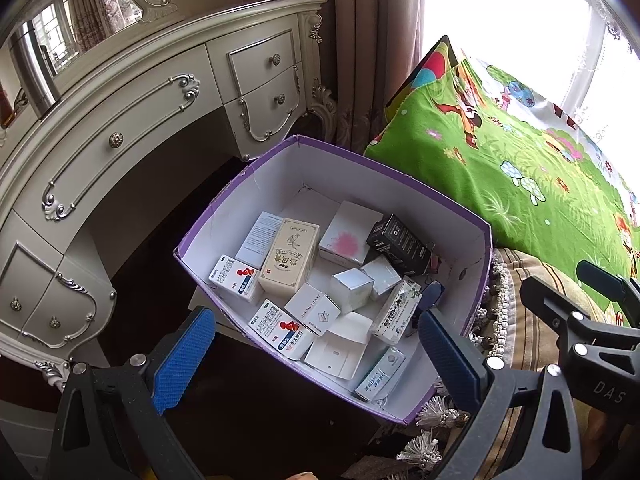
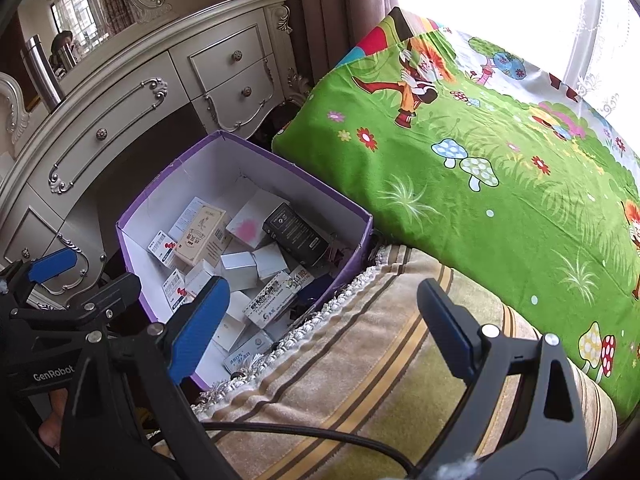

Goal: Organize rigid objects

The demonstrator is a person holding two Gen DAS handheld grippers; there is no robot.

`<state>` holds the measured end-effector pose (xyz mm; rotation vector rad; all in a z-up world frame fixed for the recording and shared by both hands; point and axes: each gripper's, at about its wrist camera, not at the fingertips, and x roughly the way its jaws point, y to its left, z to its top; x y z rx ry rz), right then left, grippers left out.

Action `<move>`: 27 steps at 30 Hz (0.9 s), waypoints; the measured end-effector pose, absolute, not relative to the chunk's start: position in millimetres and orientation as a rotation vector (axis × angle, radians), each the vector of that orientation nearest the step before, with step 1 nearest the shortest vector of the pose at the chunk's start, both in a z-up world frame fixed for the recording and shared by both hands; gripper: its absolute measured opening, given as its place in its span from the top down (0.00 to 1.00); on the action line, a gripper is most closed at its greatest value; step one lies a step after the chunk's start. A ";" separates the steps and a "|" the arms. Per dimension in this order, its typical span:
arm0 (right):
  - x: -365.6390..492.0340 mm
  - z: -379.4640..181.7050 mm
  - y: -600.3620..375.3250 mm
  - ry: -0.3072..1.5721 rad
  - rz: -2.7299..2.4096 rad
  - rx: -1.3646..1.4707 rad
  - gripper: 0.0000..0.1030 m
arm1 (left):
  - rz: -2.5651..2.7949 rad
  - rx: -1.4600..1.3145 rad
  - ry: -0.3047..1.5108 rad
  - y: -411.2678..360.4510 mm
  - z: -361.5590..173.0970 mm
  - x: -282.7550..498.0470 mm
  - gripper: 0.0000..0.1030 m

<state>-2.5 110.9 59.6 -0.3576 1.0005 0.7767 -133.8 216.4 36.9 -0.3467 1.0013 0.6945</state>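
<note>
**Mia:** Blue pads sit closest to us. Left gripper [image 1: 316,344] is wide open and holds nothing. It hangs over the near edge of the purple box [image 1: 224,200].

**Ben:** Right gripper [image 2: 320,320] is wide open too, with nothing in it. It hangs over the striped blanket [image 2: 360,380], just beside the box.

**Mia:** Lots of little boxes lie jumbled in the purple box. I see a tan box [image 1: 289,260], a black box [image 1: 398,244] and a white box with a pink spot [image 1: 348,236].

**Ben:** Its far corner has bare white floor showing.

**Mia:** A green cartoon pillow [image 2: 500,168] presses against the box's right side. The fringe of the blanket touches its near side.

**Ben:** A cream dresser [image 1: 132,120] with silver knobs stands behind it, and a curtain [image 1: 368,40] hangs past that.
</note>
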 end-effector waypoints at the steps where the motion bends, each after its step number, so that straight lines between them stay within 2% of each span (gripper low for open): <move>1: -2.7 59.7 111.1 1.000 0.777 -0.359 0.07 | 0.696 -0.349 1.002 216.6 36.7 -133.8 0.00; 27: -5.5 59.6 112.7 0.999 0.802 -0.366 0.07 | 0.711 -0.353 1.010 221.1 33.6 -135.8 0.00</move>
